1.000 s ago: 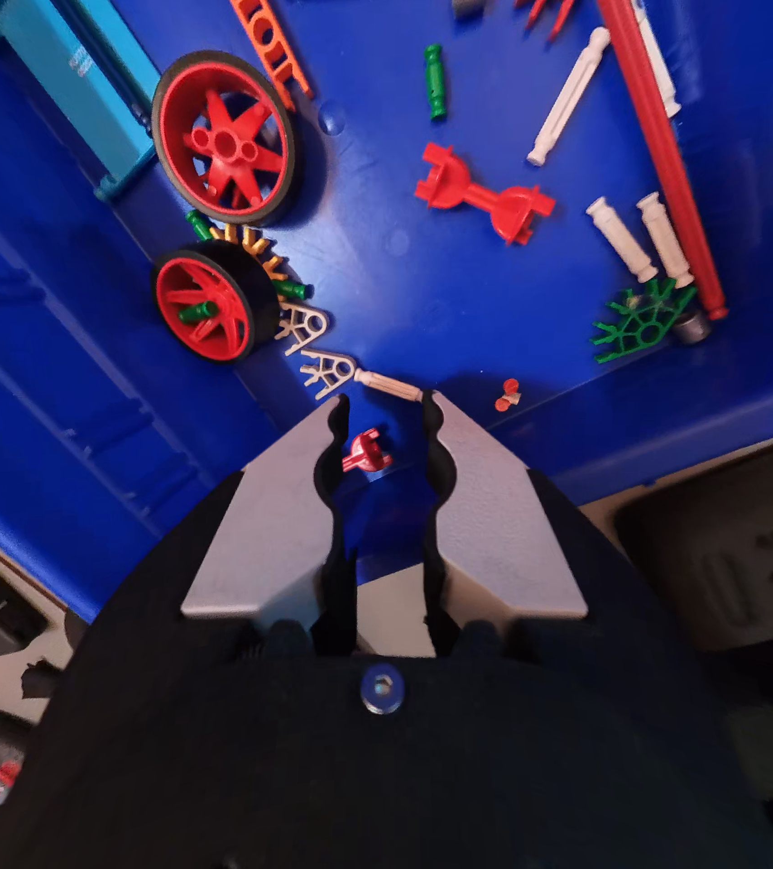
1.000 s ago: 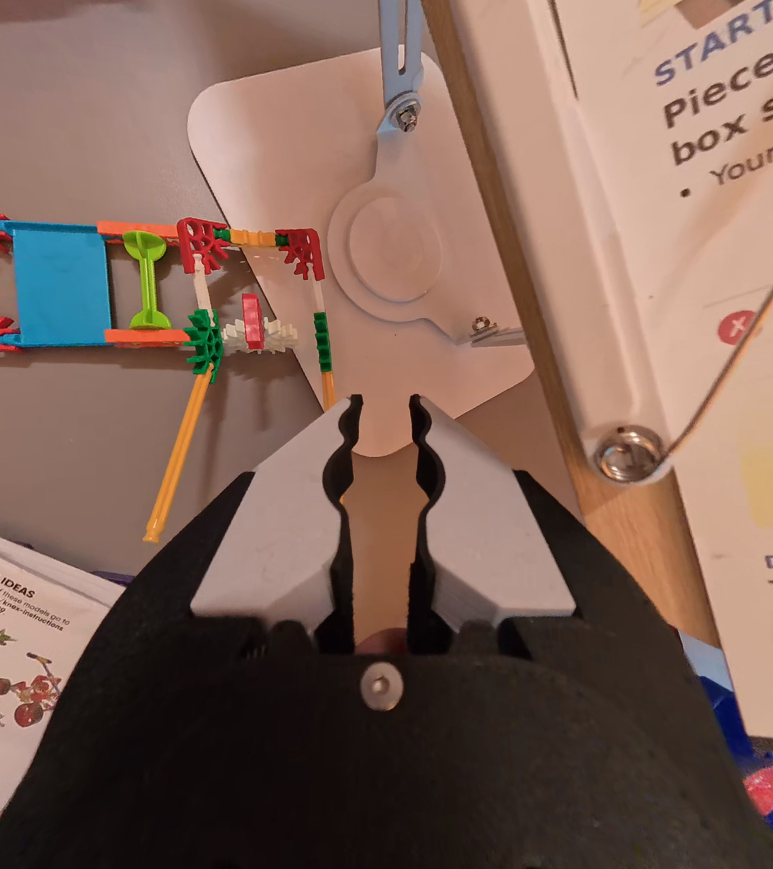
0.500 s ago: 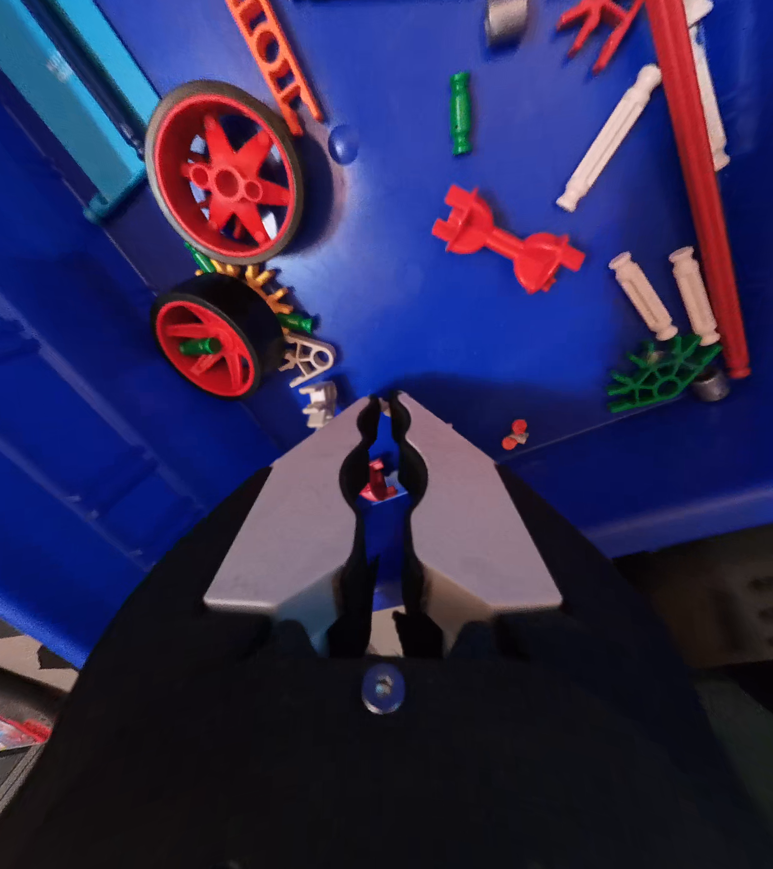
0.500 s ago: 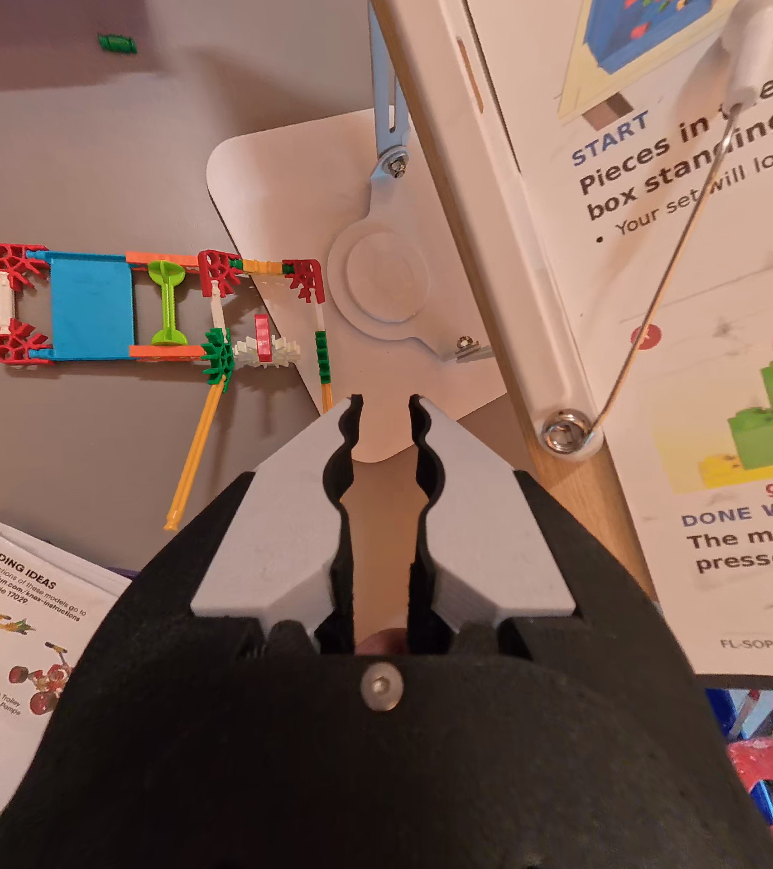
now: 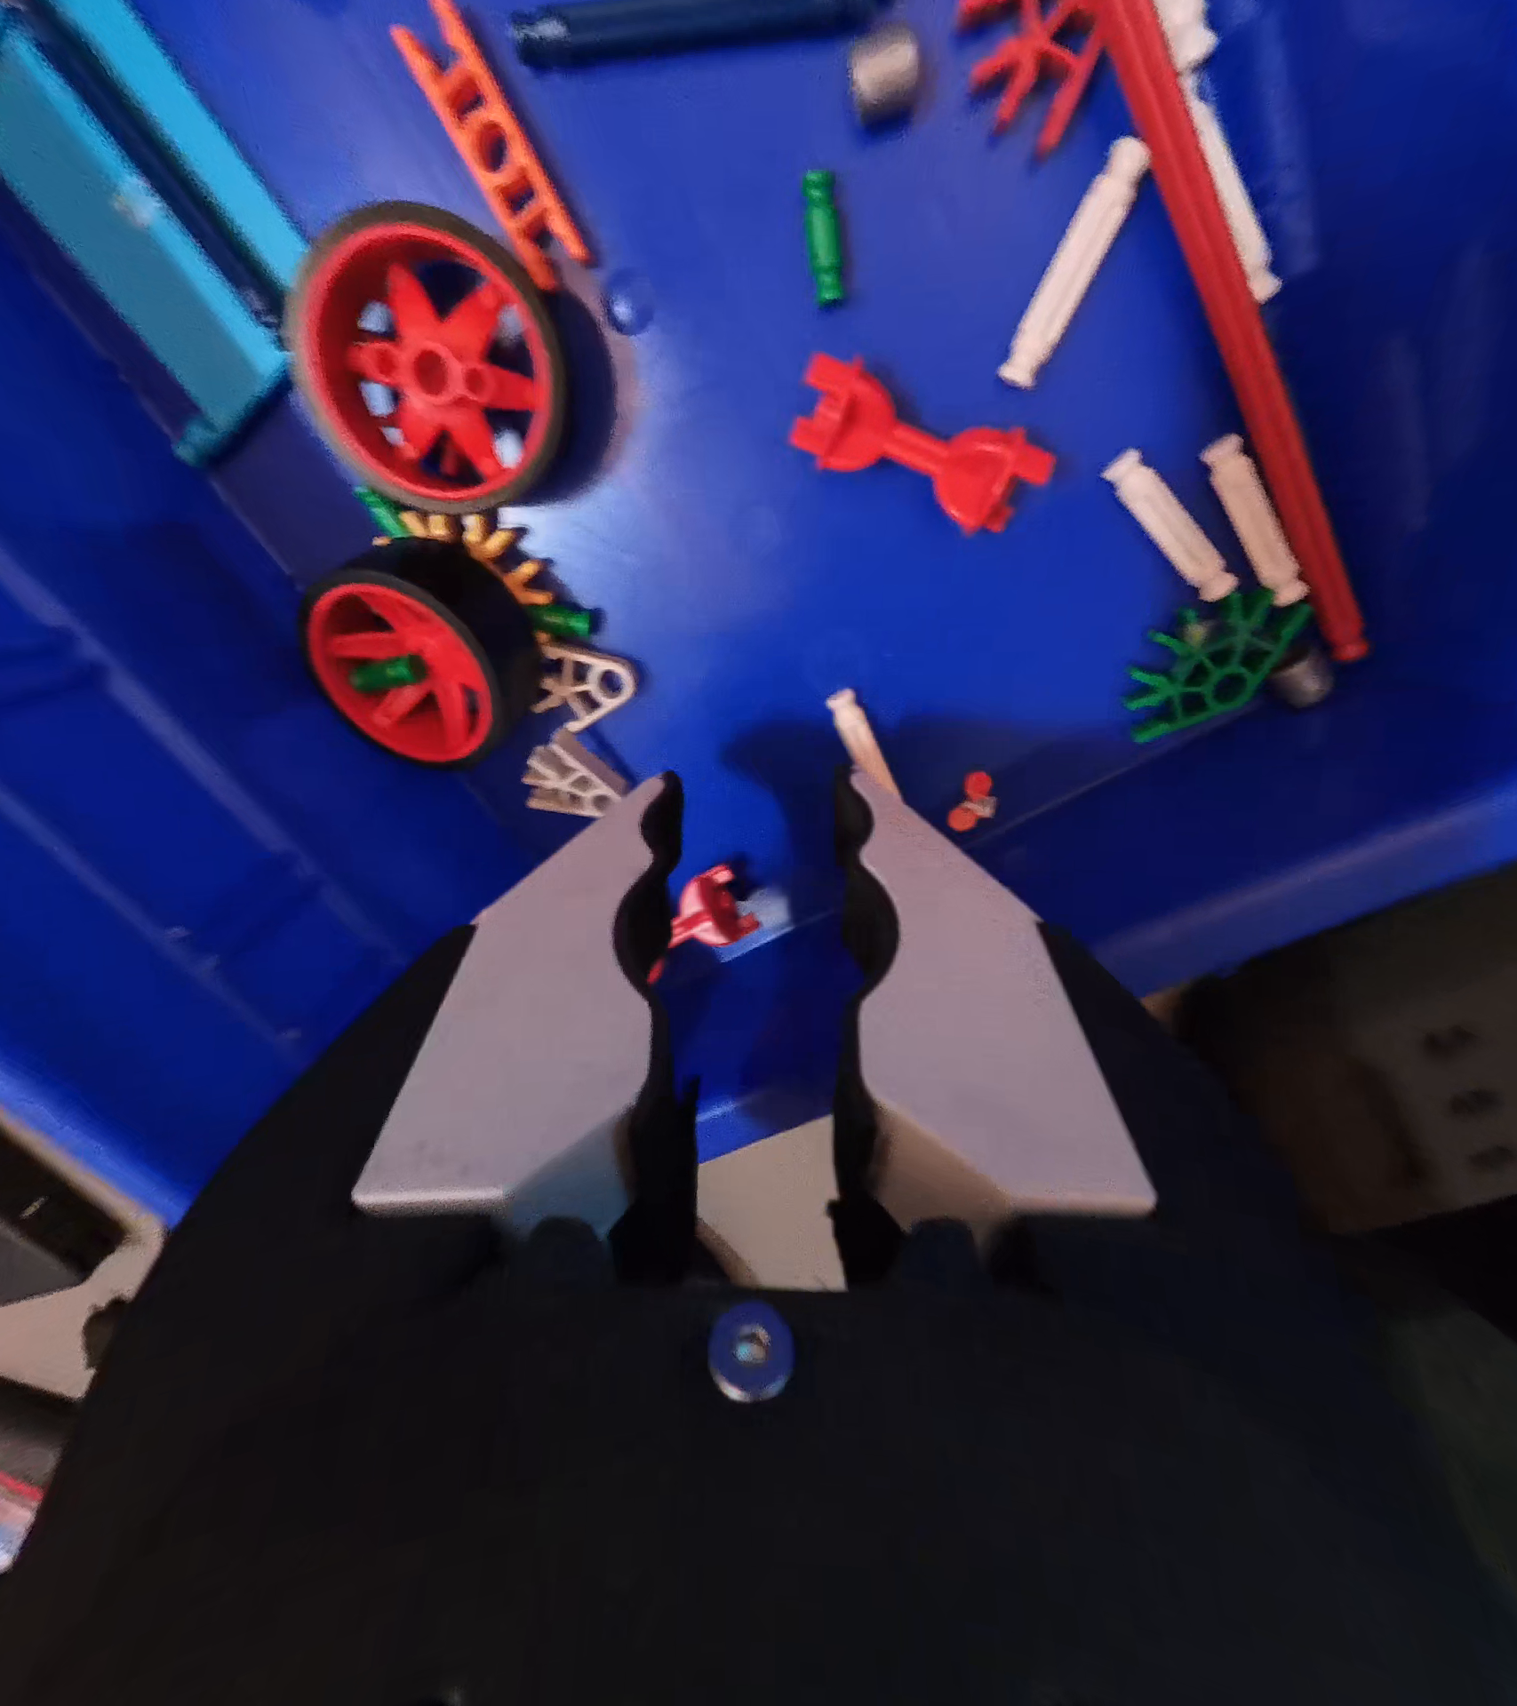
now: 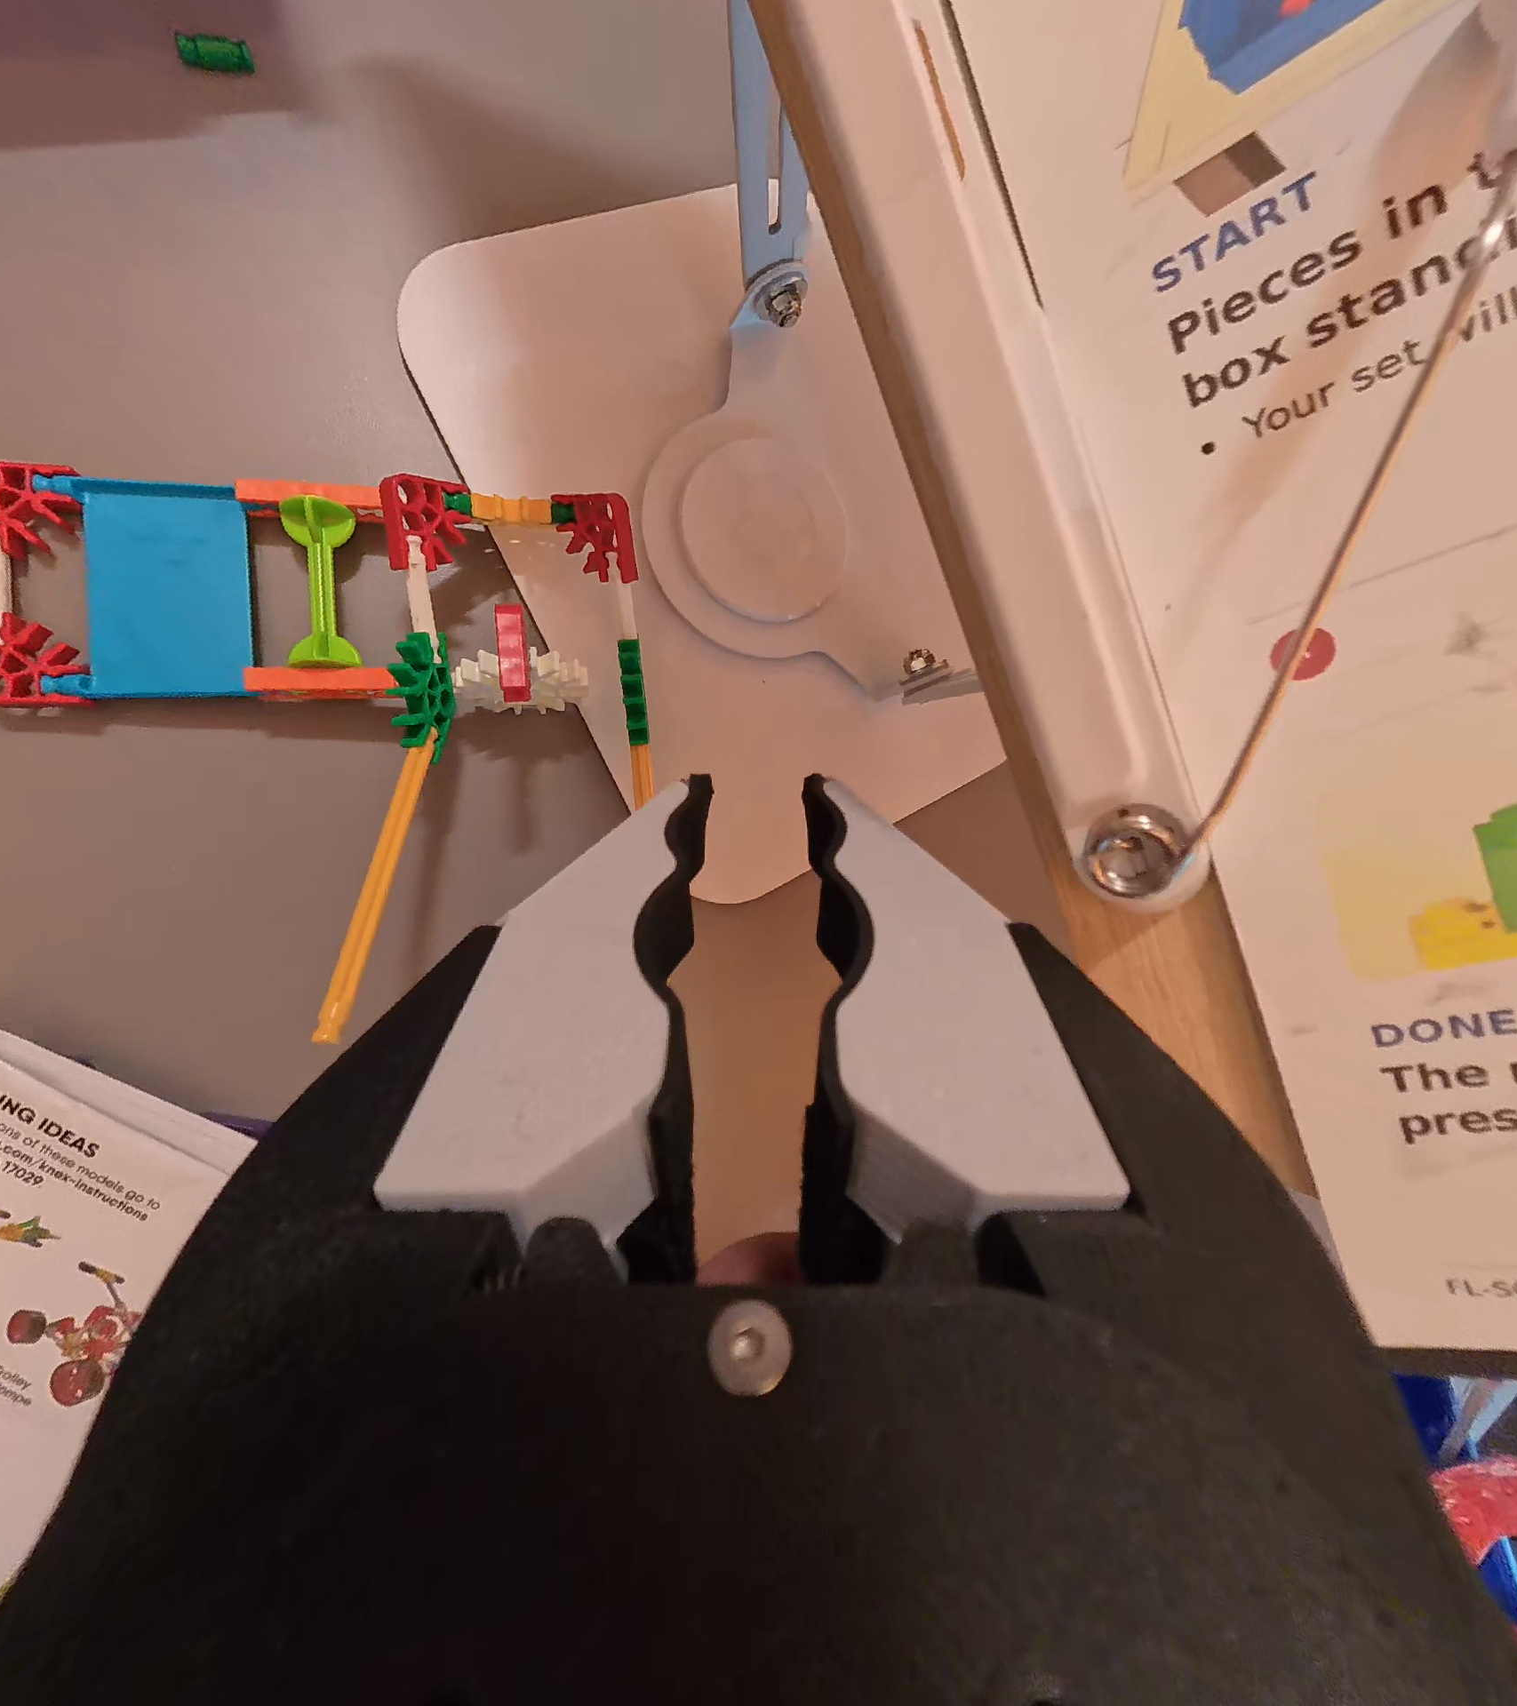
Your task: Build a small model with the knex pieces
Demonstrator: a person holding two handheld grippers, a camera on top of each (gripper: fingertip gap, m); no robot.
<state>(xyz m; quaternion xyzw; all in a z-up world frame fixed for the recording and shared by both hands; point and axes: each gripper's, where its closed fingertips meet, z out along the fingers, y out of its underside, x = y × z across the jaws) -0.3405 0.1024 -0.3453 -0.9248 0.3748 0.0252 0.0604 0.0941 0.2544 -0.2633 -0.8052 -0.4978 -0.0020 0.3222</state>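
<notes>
The left gripper [image 5: 750,803] hangs over a deep blue plastic bin [image 5: 1428,812] with its fingers apart and nothing between them. Nearest to it, low in the gap and close to the left finger, lies a small red plastic spool-shaped connector [image 5: 710,914] on the bin floor at the near wall; whether it touches the finger cannot be told. By its look it is light, rigid and smooth, and likely to skid or tip if pinched at its flared end; its narrow waist looks the surer place to take hold. Just beyond the right fingertip a short cream plastic rod [image 5: 856,734] lies slanted, and left of the fingertips lie two pale grey lattice connectors [image 5: 579,729]. In the upper left of the frame sit two red-spoked wheels with black tyres [image 5: 422,369], one above the other; mid-frame lies a larger red double-ended connector [image 5: 921,443].

The right gripper [image 6: 756,785] also has its fingers apart and empty, above a grey desk [image 6: 136,877]. Its tips sit over the lower edge of a white flat stand base [image 6: 597,351], which carries a slanted white instruction board [image 6: 1290,554] on the right. At mid-left lies a partly built frame of red, blue, orange and green rods and connectors [image 6: 293,600], and a printed white booklet [image 6: 43,1246] is at lower left.
</notes>
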